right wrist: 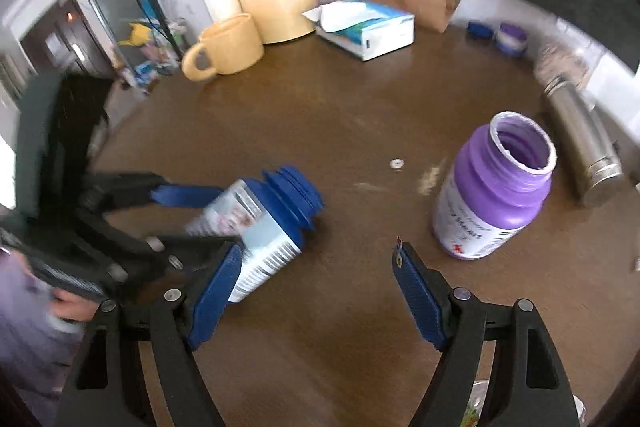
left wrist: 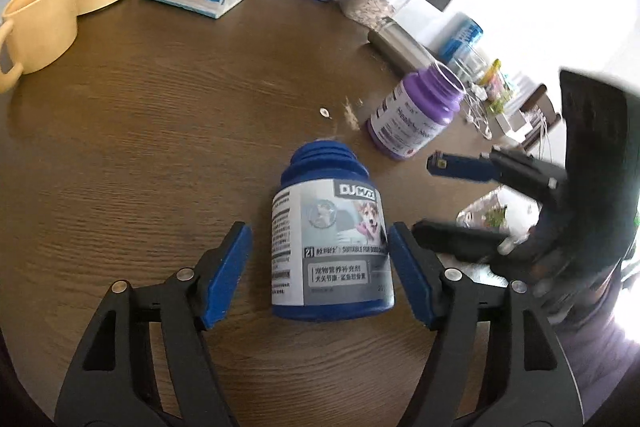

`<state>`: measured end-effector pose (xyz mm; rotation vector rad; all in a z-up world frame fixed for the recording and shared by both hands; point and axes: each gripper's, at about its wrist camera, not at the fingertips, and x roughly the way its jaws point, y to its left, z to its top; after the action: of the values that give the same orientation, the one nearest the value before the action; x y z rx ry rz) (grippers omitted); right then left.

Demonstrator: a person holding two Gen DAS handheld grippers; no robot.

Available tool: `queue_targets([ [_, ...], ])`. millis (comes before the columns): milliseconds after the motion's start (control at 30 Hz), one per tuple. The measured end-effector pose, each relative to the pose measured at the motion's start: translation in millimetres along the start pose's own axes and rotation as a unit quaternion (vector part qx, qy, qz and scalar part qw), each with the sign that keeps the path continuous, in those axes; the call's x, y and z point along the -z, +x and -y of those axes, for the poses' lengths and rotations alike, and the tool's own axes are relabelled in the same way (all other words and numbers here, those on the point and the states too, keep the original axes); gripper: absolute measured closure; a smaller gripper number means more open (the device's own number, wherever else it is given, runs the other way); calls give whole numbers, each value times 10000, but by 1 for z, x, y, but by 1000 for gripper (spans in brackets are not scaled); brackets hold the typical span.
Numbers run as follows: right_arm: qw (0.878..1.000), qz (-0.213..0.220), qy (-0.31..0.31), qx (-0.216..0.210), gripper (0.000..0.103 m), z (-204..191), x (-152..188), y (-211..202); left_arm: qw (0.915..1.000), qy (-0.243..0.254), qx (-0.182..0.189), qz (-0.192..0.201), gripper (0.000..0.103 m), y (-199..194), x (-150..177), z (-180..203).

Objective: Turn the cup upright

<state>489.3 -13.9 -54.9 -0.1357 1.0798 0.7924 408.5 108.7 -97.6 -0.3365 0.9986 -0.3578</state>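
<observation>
My left gripper (left wrist: 320, 267) is spread wide around the blue bottle (left wrist: 330, 243), which lies on its side near the middle of the round wooden table (left wrist: 160, 147), capless mouth pointing toward the far edge; whether the pads touch it I cannot tell. My right gripper (right wrist: 318, 287) is also open and empty, near the upright purple bottle (right wrist: 494, 191) toward the table's right edge.
</observation>
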Motion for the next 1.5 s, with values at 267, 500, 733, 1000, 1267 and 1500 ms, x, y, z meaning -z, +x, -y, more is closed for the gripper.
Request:
queue_targets([
  [267, 9941, -707, 465, -681, 20, 15, -39, 13, 9914, 621, -1150, -62, 43, 24, -8, 38],
  [500, 9813, -1109, -194, -1560, 20, 13, -73, 39, 9770, 556, -1592, 1307, 43, -11, -4, 40],
  [733, 9744, -527, -187, -2178, 20, 3, -74, 49, 9687, -70, -1537, 1946, 43, -22, -3, 20],
  [1000, 9889, 970, -296, -1086, 20, -39, -25, -2, 9627, -30, -1405, 2311, 43, -45, 18, 30],
  [1267, 9860, 834, 3, -1443, 19, -45, 10, 6, 9688, 93, -1288, 2116, 43, -48, 54, 40],
  [1500, 9636, 77, 783, -2555, 20, -24, 13, 25, 9667, 709, -744, 2345, 43, -62, 82, 65],
])
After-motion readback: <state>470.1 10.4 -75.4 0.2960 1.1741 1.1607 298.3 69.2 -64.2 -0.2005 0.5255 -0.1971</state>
